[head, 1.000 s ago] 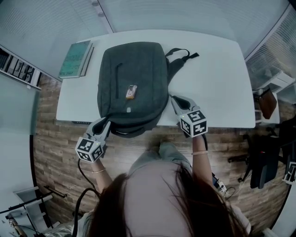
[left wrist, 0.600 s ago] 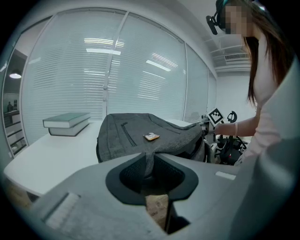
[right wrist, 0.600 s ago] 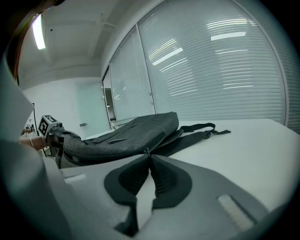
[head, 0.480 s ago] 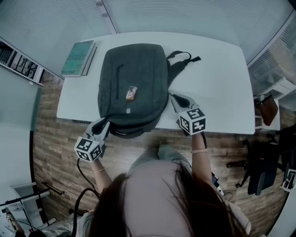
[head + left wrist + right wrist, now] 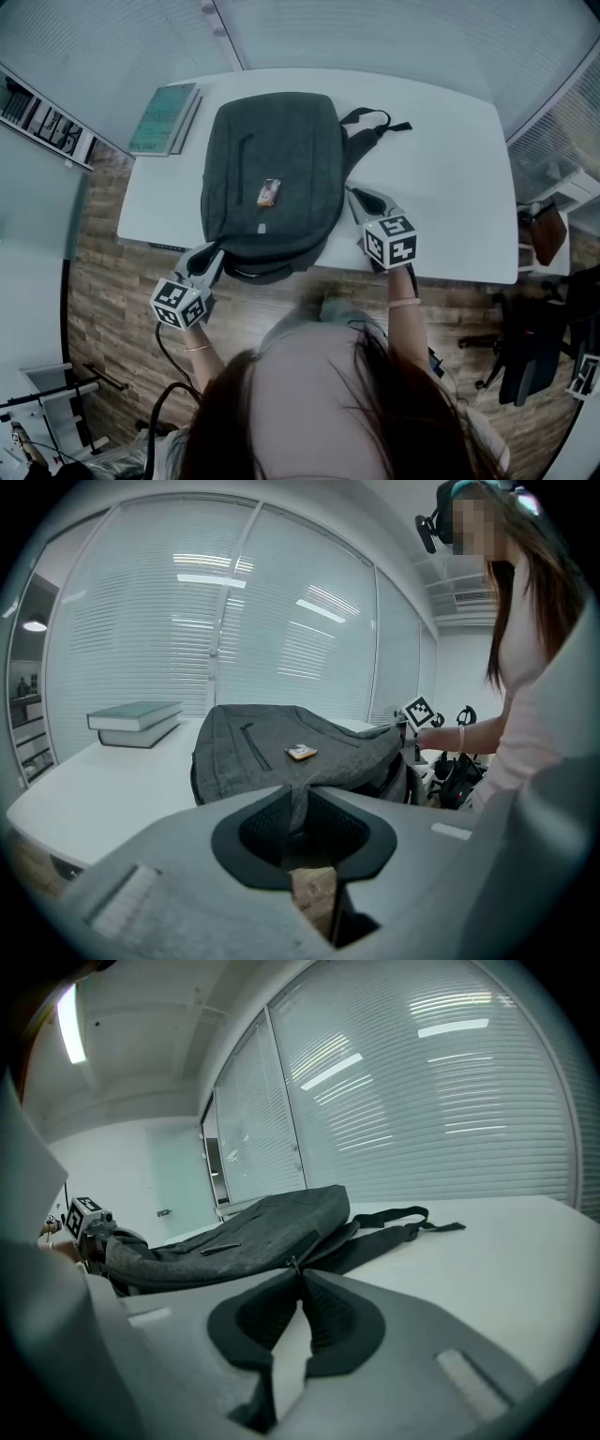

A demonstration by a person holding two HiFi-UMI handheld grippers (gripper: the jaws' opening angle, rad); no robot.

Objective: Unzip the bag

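1. A dark grey bag lies flat on a white tabletop. Its near end hangs slightly over the edge towards the person, and it sits between the two hand-held grippers.
2. The left hand-held gripper is clamped on a fold of the bag's grey fabric at the near left corner. The rest of the bag stretches away ahead of it.
3. The right hand-held gripper sits against the bag's right side. Its jaws have just been opening a little, yet the tips are nearly together. A small dark tab between them is tiny and dim, but it looks like the zip pull, pinched at the very tips.
4. Progress, as a judgement: the task is at its start. The seam running away from the right hand-held gripper looks closed, so nearly the whole zip is left to open. The left grip seems there to steady the bag.
5. Pose: both forearms reach forward from the person's body, with both tools pointing away and slightly downward. The left is just off the tabletop's near edge and the right is over the tabletop.
6. The bag's straps trail beyond the right hand-held gripper. Two stacked books lie far ahead of the left one.
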